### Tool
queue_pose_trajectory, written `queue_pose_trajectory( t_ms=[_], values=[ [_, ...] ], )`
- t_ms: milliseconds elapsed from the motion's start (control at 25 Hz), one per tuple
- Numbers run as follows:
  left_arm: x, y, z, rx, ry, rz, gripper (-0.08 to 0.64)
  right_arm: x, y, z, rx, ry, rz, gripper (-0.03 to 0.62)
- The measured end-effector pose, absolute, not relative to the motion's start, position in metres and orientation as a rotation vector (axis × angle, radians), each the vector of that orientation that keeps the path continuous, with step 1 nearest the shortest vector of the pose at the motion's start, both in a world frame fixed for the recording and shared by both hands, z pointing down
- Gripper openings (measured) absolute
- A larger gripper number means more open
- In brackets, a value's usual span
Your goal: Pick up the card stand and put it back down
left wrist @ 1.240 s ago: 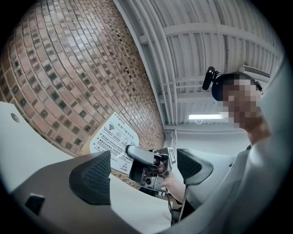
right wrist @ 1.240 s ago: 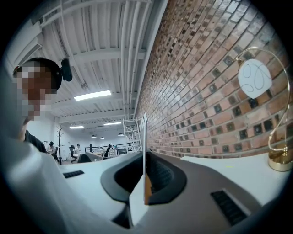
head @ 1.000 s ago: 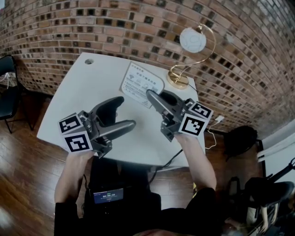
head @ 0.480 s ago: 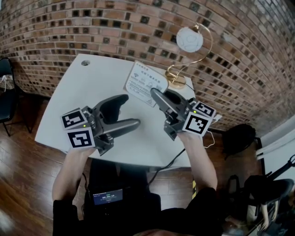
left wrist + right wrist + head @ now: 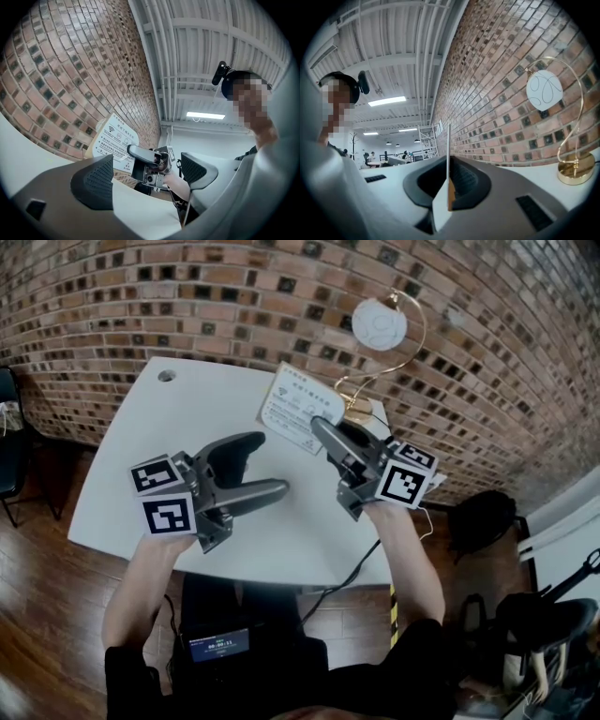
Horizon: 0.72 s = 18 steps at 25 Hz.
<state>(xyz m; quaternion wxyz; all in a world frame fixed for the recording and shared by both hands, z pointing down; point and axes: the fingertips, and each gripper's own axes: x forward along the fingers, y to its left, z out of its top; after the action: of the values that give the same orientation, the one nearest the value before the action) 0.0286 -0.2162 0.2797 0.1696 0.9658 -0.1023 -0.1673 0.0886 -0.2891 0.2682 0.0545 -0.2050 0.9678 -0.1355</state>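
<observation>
The right hand-held gripper (image 5: 322, 430) pinches the card stand (image 5: 298, 407) by its near edge — at the far side of the table (image 5: 141, 456), beside the lamp (image 5: 380, 329). The left hand-held gripper (image 5: 265, 465) — jaws spread — holds nothing.

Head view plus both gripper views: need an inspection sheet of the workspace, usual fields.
Surface: white table, with a round grommet hole at its far left corner.
Job's things: card stand, printed face showing, its edge between the right gripper's jaws. Cannot tell if it is clear of the table.
Clutter: gold arc lamp with a white globe, at the table's far edge by the wall.
Grippers: left gripper open, nothing between its jaws; right gripper shut on the card stand.
Cables: black cable hanging below the table's right side; white cable off the right edge.
Surroundings: brick wall, wood floor, dark chair at left.
</observation>
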Motion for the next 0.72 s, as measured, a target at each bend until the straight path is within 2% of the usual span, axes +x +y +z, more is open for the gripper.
queue_pose_trajectory(
  t_ms=[720],
  values=[
    [0.043, -0.262, 0.278, 2.784, -0.228, -0.372, 0.446, 0.097, -0.338, 0.266, -0.691, 2.977, -0.373, 0.032]
  ],
)
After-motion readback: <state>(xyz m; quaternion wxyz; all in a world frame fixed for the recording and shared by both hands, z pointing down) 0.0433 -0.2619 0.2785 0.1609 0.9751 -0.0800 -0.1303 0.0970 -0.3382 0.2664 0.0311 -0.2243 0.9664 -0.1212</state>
